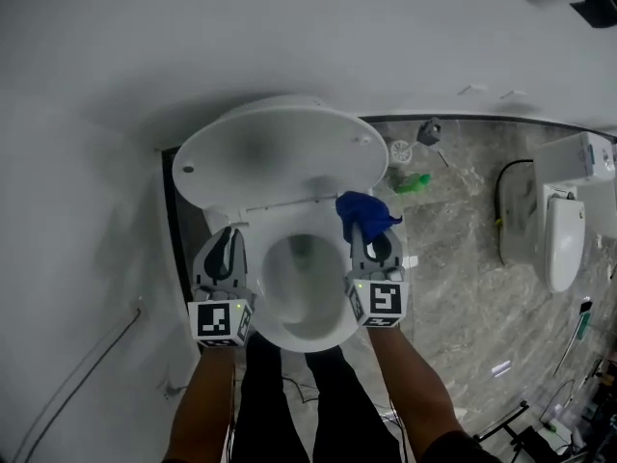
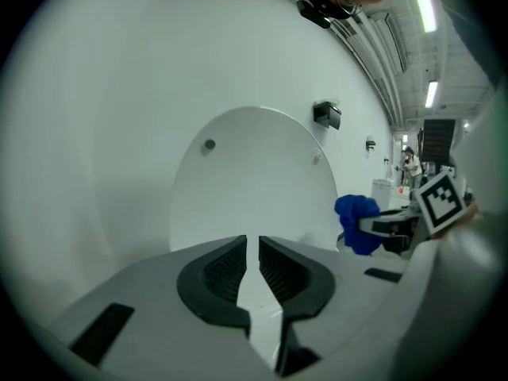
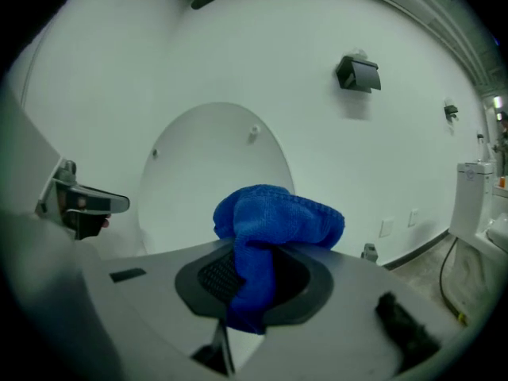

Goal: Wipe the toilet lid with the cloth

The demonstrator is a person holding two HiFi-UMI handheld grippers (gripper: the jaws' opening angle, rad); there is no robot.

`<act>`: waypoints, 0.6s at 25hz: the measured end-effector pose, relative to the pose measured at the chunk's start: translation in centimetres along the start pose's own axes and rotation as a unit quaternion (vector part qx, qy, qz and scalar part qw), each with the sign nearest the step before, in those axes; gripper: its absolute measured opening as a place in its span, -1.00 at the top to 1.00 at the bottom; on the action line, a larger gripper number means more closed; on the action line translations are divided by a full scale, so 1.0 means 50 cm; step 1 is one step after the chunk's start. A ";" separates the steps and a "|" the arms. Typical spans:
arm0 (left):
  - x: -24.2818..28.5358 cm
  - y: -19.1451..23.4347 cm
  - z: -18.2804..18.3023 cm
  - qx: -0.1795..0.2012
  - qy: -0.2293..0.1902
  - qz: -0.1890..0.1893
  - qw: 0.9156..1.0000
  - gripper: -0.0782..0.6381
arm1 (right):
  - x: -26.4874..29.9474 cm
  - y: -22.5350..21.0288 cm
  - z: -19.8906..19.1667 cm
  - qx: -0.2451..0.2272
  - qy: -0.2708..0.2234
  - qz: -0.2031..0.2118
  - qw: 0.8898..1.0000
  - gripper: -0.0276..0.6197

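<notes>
The toilet lid (image 1: 280,148) stood raised ahead of both my tongs, leaning back on the wall (image 1: 116,56). Its inner face was turned toward me, its long axis ran up from the hinge, and its rounded end pointed upward. My right tongs (image 1: 371,237) were clamped on the blue cloth (image 1: 364,210), which bunched out past their tips and hung down between the jaws. It was near the lid's lower right edge, though I could not tell whether it touched. My left tongs (image 1: 229,231) were closed to a thin slit with nothing between them, in front of the lid's lower left part. Only the head view showed the open bowl (image 1: 304,292) lying between the two tongs, a green bottle (image 1: 415,182) on the floor beyond the right tongs, and a second toilet (image 1: 569,225) far to their right. The left gripper view caught the right tongs with the cloth off to its right. The right gripper view showed the left tongs' tip at its left, and a black box (image 3: 359,74) on the wall above.
</notes>
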State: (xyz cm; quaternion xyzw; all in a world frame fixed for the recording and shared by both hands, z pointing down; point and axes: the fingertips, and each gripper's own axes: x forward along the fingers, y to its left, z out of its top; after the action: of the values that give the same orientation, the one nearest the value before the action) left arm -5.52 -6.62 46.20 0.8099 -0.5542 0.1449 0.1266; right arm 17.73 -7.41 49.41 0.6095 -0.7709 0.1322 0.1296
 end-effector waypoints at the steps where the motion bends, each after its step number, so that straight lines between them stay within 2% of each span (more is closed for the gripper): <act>1: -0.008 0.010 0.025 0.014 -0.006 0.005 1.000 0.66 | -0.024 0.010 0.024 0.002 -0.011 0.010 1.000 0.74; 5: -0.018 0.064 0.132 0.107 -0.007 0.002 0.994 0.24 | -0.112 0.056 0.110 0.017 -0.047 0.054 0.997 0.73; 8: -0.002 0.118 0.208 0.175 0.000 0.002 0.985 0.22 | -0.156 0.113 0.146 0.022 -0.071 0.100 0.992 0.74; 11: 0.029 0.141 0.249 0.188 0.022 -0.037 0.981 0.21 | -0.199 0.146 0.150 0.037 -0.078 0.124 0.988 0.73; 15: 0.091 0.125 0.275 0.177 0.060 -0.141 0.972 0.19 | -0.228 0.157 0.149 0.056 -0.078 0.120 0.988 0.73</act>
State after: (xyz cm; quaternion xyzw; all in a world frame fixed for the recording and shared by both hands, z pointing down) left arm -8.48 -17.76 35.43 0.8794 -0.3911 0.2695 0.0337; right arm 12.33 1.96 38.00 0.5270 -0.8379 0.1413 0.0177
